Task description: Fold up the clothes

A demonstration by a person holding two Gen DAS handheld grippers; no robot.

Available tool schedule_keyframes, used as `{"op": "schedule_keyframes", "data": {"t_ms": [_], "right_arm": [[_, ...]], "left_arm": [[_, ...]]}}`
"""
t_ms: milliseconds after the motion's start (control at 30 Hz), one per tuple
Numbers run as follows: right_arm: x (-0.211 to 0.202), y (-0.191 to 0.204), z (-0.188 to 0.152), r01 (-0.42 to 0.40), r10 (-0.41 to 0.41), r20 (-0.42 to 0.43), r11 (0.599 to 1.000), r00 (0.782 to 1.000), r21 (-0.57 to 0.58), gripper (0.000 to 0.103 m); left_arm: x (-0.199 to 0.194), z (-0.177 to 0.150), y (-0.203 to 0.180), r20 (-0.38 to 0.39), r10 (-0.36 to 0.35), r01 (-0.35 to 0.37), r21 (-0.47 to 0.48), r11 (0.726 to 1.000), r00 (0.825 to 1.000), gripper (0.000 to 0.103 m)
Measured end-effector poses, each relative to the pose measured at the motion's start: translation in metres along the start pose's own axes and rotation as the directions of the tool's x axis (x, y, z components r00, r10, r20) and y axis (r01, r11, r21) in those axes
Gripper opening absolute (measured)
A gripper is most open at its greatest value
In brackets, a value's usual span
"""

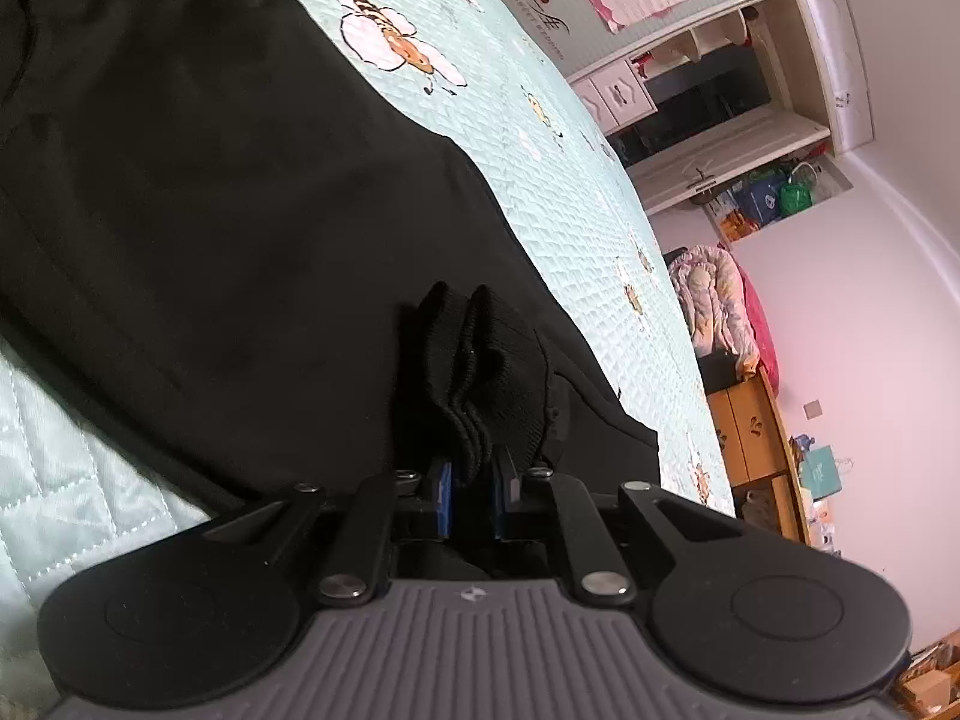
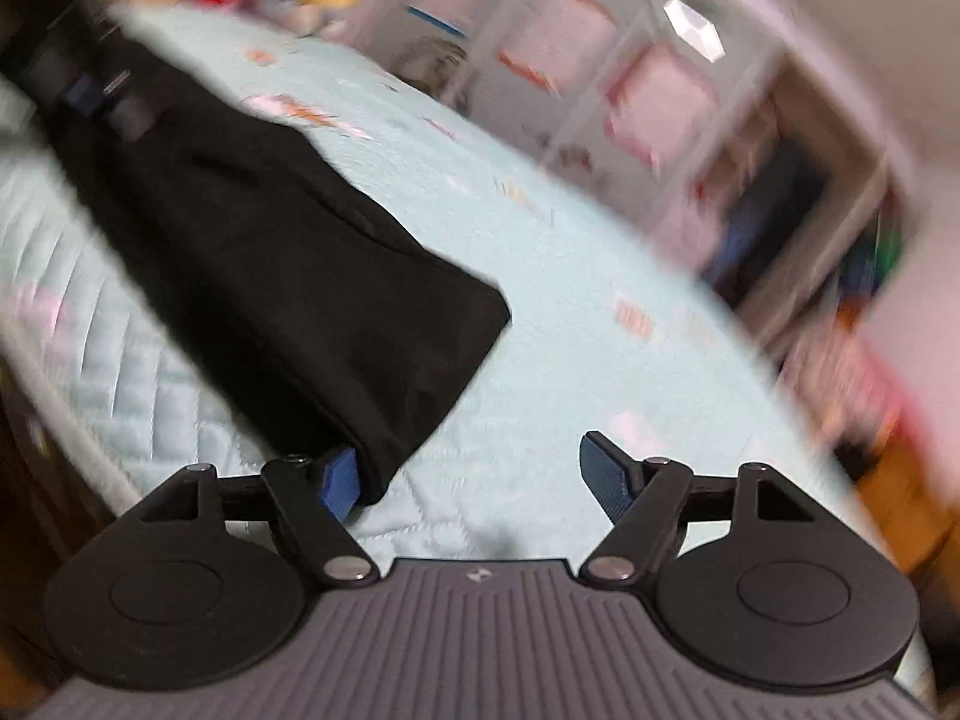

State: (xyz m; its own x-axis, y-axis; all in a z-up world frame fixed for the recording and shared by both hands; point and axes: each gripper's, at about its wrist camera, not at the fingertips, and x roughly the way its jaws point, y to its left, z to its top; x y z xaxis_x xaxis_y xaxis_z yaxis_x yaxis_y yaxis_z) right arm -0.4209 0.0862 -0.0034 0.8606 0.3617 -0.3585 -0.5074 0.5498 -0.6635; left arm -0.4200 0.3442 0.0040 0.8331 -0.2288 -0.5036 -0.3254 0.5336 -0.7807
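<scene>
Black soft cloth, a long dark garment [image 1: 228, 192], is spread on the pale green quilted bed [image 1: 570, 192]. Its ribbed knit cuff [image 1: 480, 372] is pinched tight between the blue pads of the left tool [image 1: 475, 495], likely so that end can be lifted and folded over. The right tool [image 2: 474, 477] is spread wide and holds nothing; the garment's square end [image 2: 408, 360] lies beside one finger, perhaps touching it, though that view is blurred.

Black soft fabric garment [image 1: 198, 192] is lying spread flat across pale mint quilted bedspread [image 1: 540, 138]. Its ribbed knit cuff [image 1: 480, 372] is bunching upright in folds; squared hem corner [image 2: 468, 306] is lying flat.
</scene>
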Motion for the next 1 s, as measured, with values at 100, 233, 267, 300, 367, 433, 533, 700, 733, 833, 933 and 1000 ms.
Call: {"op": "schedule_keyframes", "data": {"t_ms": [100,233,267,300,367,433,533,700,733,833,933,1000], "right_arm": [[-0.008,0.025,0.004,0.036,-0.018,0.098,0.982,0.995,-0.185,0.075],[-0.008,0.033,0.006,0.03,0.002,0.121,0.966,0.993,-0.257,0.066],[-0.008,0.032,0.005,0.021,0.008,0.111,0.967,0.994,-0.255,0.039],[-0.007,0.031,0.003,0.011,0.015,0.101,0.967,0.995,-0.253,0.022],[-0.007,0.03,0.0,-0.007,0.028,0.08,0.969,0.996,-0.248,0.003],[-0.007,0.028,-0.003,-0.025,0.041,0.06,0.97,0.997,-0.244,0.003],[-0.006,0.025,-0.008,-0.052,0.06,0.03,0.97,0.998,-0.236,0.003],[-0.012,0.017,-0.014,-0.079,0.093,0.051,0.972,0.994,-0.221,0.033],[-0.014,0.015,-0.015,-0.083,0.099,0.061,0.972,0.993,-0.218,0.052],[-0.019,0.009,-0.018,-0.096,0.117,0.091,0.973,0.989,-0.209,0.072],[-0.029,-0.006,-0.023,-0.183,0.201,0.092,0.968,0.975,-0.17,0.072],[-0.039,-0.022,-0.024,-0.274,0.282,0.081,0.957,0.956,-0.095,0.072]], "left_arm": [[-0.001,0.002,-0.003,-0.001,0.002,-0.002,0.008,1.0,1.0,0.01],[-0.002,0.005,-0.006,-0.002,-0.001,0.001,0.013,1.0,1.0,0.01],[-0.002,0.005,-0.007,-0.004,-0.005,0.005,0.015,1.0,1.0,0.01],[0.0,0.004,-0.008,-0.007,-0.009,0.009,0.017,1.0,1.0,0.01],[0.003,0.001,-0.012,-0.017,-0.017,0.018,0.029,0.999,1.0,0.01],[0.008,-0.002,-0.014,-0.027,-0.014,0.015,0.045,0.999,1.0,0.01],[0.01,-0.005,-0.012,-0.024,-0.003,0.004,0.043,0.999,1.0,0.012],[0.007,-0.003,-0.009,-0.009,0.011,-0.011,0.041,0.999,1.0,0.012],[0.007,-0.002,-0.009,-0.009,0.013,-0.012,0.043,0.999,1.0,0.012],[0.008,-0.002,-0.008,-0.01,0.014,-0.014,0.044,0.999,1.0,0.012],[0.009,-0.002,-0.006,-0.009,0.01,-0.01,0.037,0.999,1.0,0.013],[0.008,-0.003,-0.005,-0.006,0.008,-0.008,0.037,0.999,1.0,0.013]]}}
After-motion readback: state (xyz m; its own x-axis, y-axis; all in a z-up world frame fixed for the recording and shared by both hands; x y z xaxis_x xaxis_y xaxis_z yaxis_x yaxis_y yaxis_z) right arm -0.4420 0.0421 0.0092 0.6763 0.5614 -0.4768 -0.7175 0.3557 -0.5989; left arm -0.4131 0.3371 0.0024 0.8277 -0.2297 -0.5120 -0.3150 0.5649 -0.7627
